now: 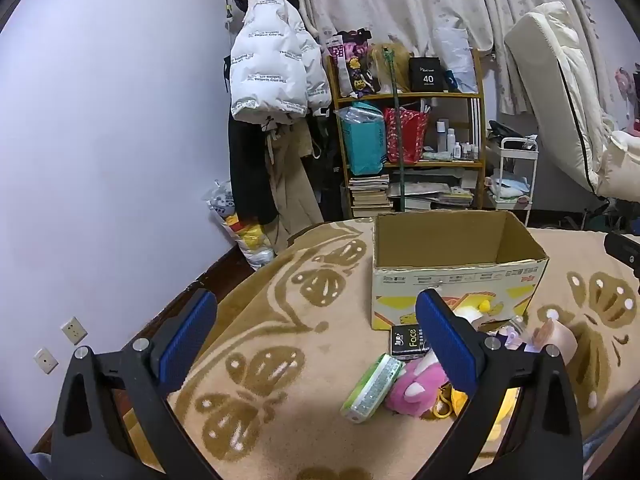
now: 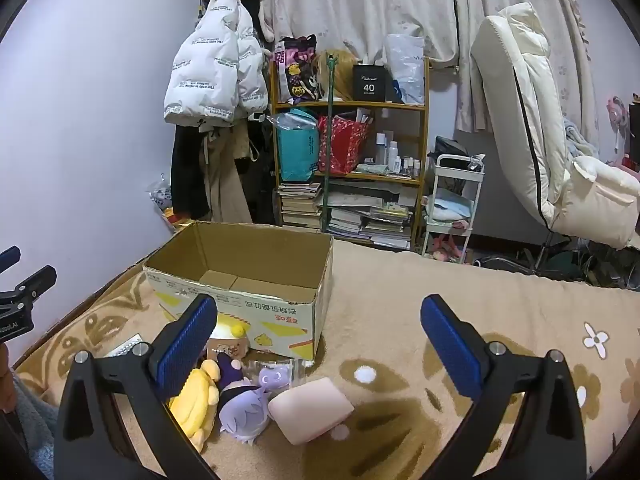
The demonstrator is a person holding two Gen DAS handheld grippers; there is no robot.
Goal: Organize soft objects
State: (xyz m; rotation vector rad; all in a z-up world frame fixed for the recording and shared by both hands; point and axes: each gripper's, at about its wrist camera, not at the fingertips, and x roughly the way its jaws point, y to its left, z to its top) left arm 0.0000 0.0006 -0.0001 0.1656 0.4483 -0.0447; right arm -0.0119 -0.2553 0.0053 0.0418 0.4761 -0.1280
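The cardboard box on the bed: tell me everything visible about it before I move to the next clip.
The cardboard box is plain brown inside, its outside white with yellow and red print. It stands upright on the patterned blanket, top open, with no flaps visible. As far as both views reach inside, it looks empty, with only the bottom flaps showing. Its rim looks worn. Soft toys and packets lie before its front wall; whether they touch it is unclear.

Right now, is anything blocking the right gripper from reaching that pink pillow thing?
Nothing visible does. The right gripper is open, and the pink cushion lies bare on the blanket between its fingers' lines. The purple plush touches its left side only; the cardboard box sits beyond.
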